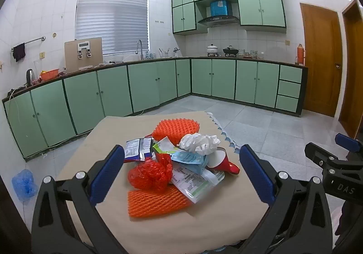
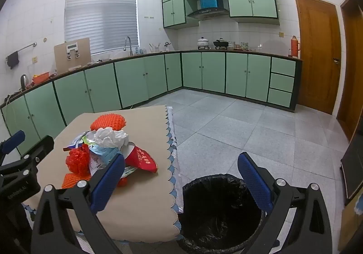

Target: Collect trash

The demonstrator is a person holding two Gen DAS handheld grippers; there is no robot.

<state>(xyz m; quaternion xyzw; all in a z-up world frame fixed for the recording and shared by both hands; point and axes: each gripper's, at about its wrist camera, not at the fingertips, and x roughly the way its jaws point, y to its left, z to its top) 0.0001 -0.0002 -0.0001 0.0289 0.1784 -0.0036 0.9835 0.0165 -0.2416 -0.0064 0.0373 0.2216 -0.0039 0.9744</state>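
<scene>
From the left wrist, the left gripper (image 1: 181, 171) is hovering with jaws wide apart and empty over a heap of trash (image 1: 179, 161) on the table (image 1: 158, 226): foam netting, wrappers, crumpled tissue (image 1: 199, 143), a red paper cup (image 1: 223, 162). From the right wrist, the right gripper (image 2: 181, 182), likewise spread and empty, is looking down on the black-lined bin (image 2: 217, 211) beside the table (light scraps could likely slip a loose pinch and miss it).
</scene>
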